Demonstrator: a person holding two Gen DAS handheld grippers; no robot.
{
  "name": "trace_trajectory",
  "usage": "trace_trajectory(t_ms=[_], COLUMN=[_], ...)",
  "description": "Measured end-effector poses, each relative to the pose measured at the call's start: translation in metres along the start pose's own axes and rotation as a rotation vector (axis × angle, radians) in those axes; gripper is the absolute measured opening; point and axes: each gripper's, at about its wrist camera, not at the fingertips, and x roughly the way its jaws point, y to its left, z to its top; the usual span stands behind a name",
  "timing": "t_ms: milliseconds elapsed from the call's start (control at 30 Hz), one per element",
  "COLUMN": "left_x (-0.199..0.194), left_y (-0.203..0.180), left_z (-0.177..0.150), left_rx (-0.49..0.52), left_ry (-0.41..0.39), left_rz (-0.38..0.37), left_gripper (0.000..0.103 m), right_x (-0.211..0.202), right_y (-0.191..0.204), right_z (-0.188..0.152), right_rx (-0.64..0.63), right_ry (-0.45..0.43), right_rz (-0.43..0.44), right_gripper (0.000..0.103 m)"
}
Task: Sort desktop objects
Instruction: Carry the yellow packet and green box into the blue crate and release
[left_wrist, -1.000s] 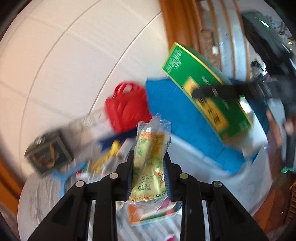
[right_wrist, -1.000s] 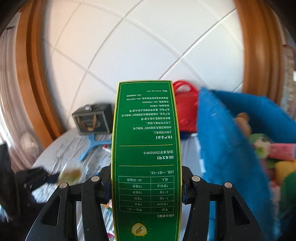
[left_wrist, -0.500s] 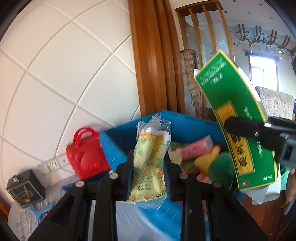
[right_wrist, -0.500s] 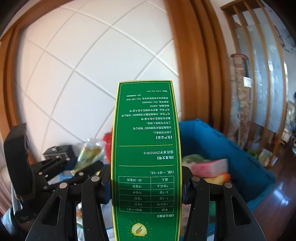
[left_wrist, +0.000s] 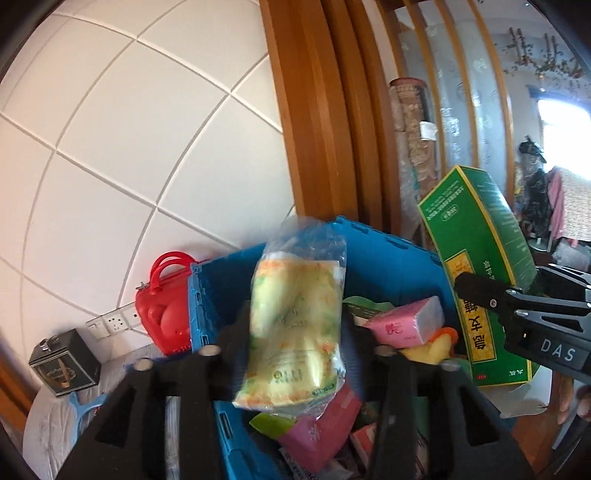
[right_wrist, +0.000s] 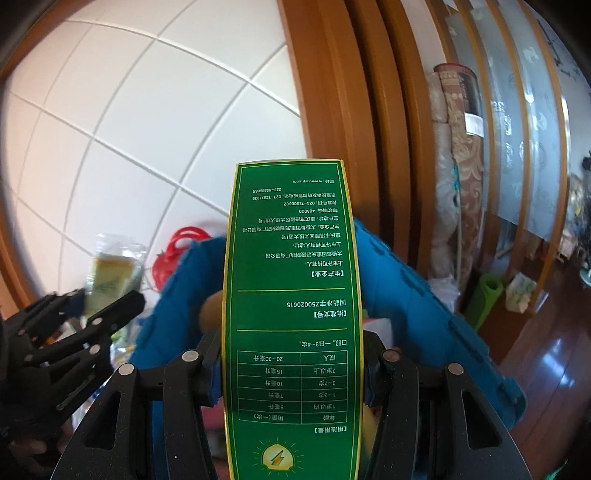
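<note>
white tiled wall (left_wrist: 129, 129), wooden door frame (left_wrist: 314, 110)

Daylight from my far right window (left_wrist: 561, 114) glares; fisheye edges bend; my yellow snack packet (left_wrist: 295, 332) blurs

Home interior, living-area side. White tiled wall (left_wrist: 122, 147) with wall sockets (left_wrist: 114, 323), wooden door frame (left_wrist: 314, 110), glossy wood floor (right_wrist: 546, 354), rolled carpets (right_wrist: 458, 147) leaning by a frosted-glass partition (right_wrist: 535, 129). Clothes hanging near a bright window (left_wrist: 561, 118).
</note>
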Motion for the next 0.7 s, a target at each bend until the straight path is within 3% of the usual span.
trace_trajectory(t_ms=[67, 100, 133, 333, 700], left_x=[0.006, 0.004, 0.005, 0.009, -0.009], left_y=[-0.001, -0.003, -0.003, -0.007, -0.001], left_z=[0.004, 0.003, 0.005, 0.006, -0.005], left_rx=[-0.028, -0.039, -0.045, -0.019, -0.024], left_ry=[0.003, -0.002, -0.013, -0.009, -0.019], left_rz=[0.057, 0.083, 0.118, 0.151, 0.175], left_gripper=[0.090, 0.096, 0.099, 0.099, 0.099], right_x=[0.009, 0.015, 0.018, 0.002, -0.021], right_y=[-0.002, -0.004, -0.007, -0.018, -0.014], right_z=[0.003, 0.005, 0.007, 0.010, -0.018], right_rx=[-0.014, -0.021, -0.019, 0.000, 0.033], right_ry=[0.013, 0.024, 0.022, -0.045, -0.047], right_rz=[-0.027, -0.039, -0.051, -0.039, 0.061], right_gripper=[0.056, 0.063, 0.082, 0.088, 0.091])
